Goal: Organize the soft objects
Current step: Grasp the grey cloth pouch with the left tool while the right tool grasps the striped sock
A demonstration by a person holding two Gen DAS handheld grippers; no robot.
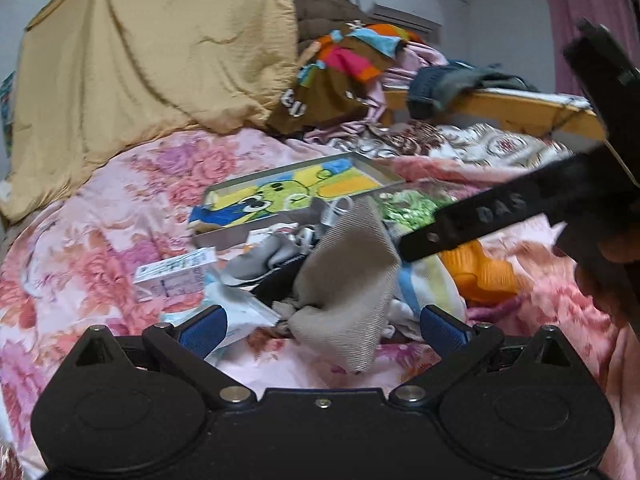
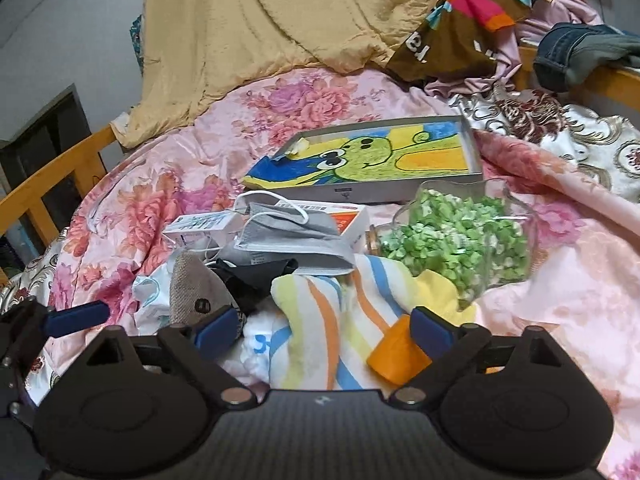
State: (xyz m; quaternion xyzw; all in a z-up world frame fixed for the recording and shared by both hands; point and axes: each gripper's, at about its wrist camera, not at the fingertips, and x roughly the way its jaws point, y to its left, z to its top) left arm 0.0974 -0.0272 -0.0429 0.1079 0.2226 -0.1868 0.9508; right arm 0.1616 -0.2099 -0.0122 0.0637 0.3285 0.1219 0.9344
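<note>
Floral quilt (image 2: 248, 120) (cluttered bed); left gripper (image 1: 322, 326) & right gripper (image 2: 322, 328) both spread wide.

Home bedroom: floral quilt (image 2: 280, 120), wooden bed rail (image 2: 52, 176), strewn clothes (image 1: 348, 60).

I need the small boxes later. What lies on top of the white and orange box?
A grey face mask drapes over the white and orange box, its ear loop across the top. The box's near side is covered.

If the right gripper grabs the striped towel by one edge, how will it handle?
The striped towel lies crumpled in folds, so it will likely drape limply rather than lift flat. It looks light. Its far folds touch the grey face mask and the clear bag of green pieces, so a pull may drag them.
</note>
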